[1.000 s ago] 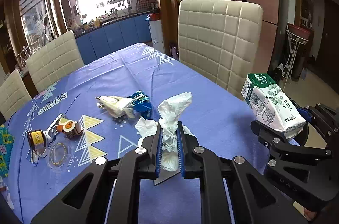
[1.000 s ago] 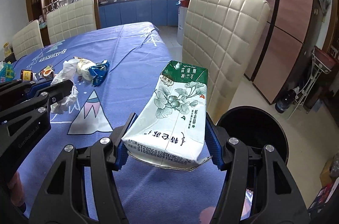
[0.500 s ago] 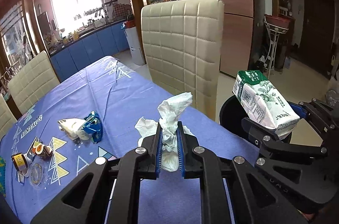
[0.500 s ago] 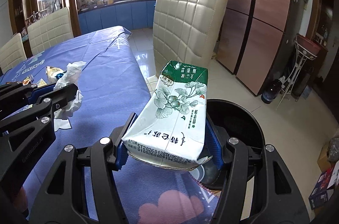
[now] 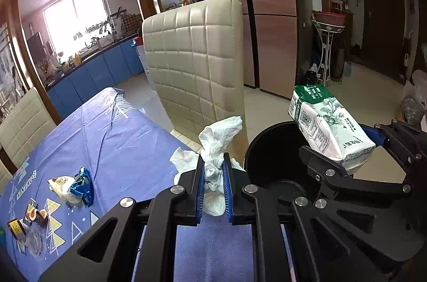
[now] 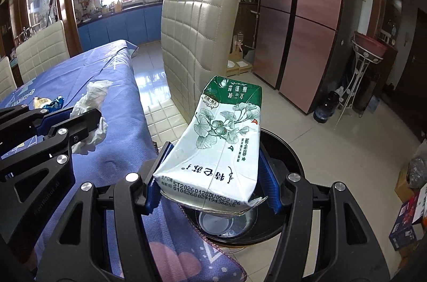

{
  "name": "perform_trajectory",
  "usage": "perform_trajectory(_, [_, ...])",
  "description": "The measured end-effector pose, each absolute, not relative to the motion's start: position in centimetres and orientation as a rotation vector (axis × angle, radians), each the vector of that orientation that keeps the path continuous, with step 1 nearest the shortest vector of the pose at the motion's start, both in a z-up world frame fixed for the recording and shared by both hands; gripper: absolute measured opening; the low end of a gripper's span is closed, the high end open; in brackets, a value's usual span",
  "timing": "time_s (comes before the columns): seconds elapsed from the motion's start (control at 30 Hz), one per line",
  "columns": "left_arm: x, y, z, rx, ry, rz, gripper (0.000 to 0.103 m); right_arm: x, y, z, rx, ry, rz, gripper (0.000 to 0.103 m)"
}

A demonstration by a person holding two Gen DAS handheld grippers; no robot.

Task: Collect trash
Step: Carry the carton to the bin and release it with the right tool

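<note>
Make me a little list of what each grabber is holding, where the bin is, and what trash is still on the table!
left gripper: shut on crumpled white tissue
right gripper: shut on green-and-white carton, above the bin
black bin: on the floor beside the table's edge, near the cream chair
left on the blue tablecloth: blue-and-white wrapper, small jars

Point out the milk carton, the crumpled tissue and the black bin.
milk carton (image 6: 221,148), right wrist view, printed front face.
crumpled tissue (image 5: 218,138), left wrist view, upper bunch.
black bin (image 5: 267,156), left wrist view, inner wall.
</note>
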State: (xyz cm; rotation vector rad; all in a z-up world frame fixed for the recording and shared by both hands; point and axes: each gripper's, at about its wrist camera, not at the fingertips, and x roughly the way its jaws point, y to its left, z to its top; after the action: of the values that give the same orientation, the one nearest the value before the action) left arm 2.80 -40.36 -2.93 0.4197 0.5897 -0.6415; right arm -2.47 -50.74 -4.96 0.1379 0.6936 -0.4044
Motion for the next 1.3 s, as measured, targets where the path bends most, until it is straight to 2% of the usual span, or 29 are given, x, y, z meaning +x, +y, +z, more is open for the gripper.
perform_trajectory(0.57, [2.3,-45.2,-3.3,0.459,0.572,-0.727,0.012,-3.4,-54.9,-5.6,0.176,0.700,-0.489,0.062])
perform_trajectory(1.3, [3.1,-46.3,-3.9,0.456,0.596,-0.743,0.013,-3.0,-55.9,-6.2,0.186,0.708,-0.492,0.062])
